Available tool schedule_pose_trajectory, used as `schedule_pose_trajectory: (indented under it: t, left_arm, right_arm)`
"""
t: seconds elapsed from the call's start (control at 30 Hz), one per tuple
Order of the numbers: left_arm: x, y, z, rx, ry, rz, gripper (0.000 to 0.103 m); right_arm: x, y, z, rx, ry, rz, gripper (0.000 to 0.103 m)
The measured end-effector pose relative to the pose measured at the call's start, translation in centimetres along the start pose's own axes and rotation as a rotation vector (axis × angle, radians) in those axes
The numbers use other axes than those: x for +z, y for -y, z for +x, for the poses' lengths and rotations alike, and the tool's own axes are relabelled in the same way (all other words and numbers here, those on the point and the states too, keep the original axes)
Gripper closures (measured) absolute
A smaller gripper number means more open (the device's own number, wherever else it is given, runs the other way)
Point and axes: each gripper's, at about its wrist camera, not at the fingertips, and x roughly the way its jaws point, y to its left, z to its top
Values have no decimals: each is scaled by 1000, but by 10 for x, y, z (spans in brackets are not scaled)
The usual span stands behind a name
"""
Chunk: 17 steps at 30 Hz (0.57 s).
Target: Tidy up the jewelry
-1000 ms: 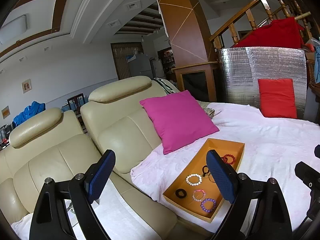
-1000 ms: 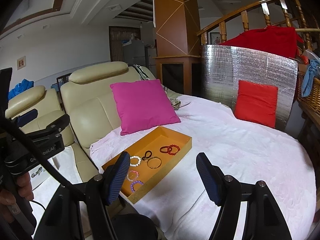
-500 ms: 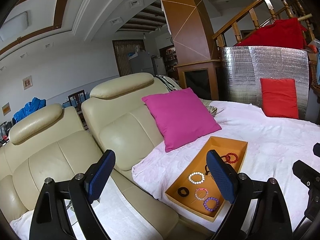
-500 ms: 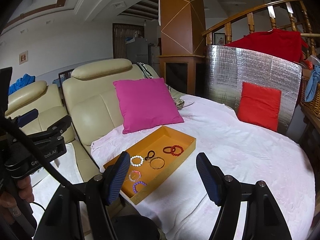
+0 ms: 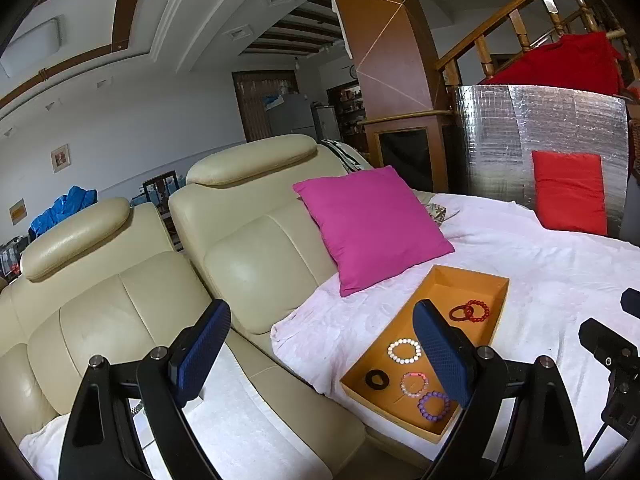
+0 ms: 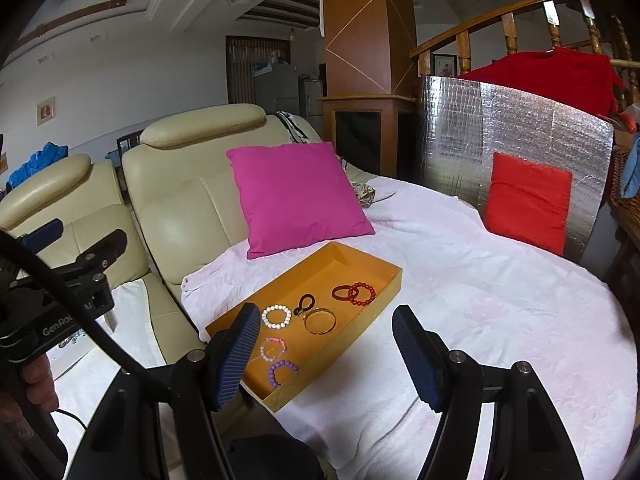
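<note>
Draped in white cloth, the surface (image 6: pixel 500 280) carries an orange tray (image 6: pixel 394 280) of bracelets ahead. Both grippers, left gripper (image 5: pixel 320 354) and right gripper (image 6: pixel 326 354), hover empty, jaws spread; one bracelet should be approached squarely from above.

left tool (image 5: pixel 320 354): jaws wide, empty | right tool (image 6: pixel 326 354): jaws wide, empty

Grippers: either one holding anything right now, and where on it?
Nothing held. Left gripper and right gripper are both open; all bracelets lie in the orange tray.

Orange tray (image 6: pixel 362 258); magenta pillow (image 6: pixel 298 194); red cushion (image 6: pixel 526 206); cream sofa (image 6: pixel 180 200); white, pink, purple bracelets (image 6: pixel 277 317); pale pink bedsheet (image 6: pixel 500 300).
</note>
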Motion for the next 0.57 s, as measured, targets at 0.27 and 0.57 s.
schedule_pose_trajectory:
  t: [0.27,0.57]
  left_arm:
    - [-2,-4,4,0,-5,-9,11]
    - [-1,11,10,-4,-9,7,11]
  right_arm:
    - [2,-11,3,0,2,-27,31]
    - [1,-7,9,-2,10,-26,31]
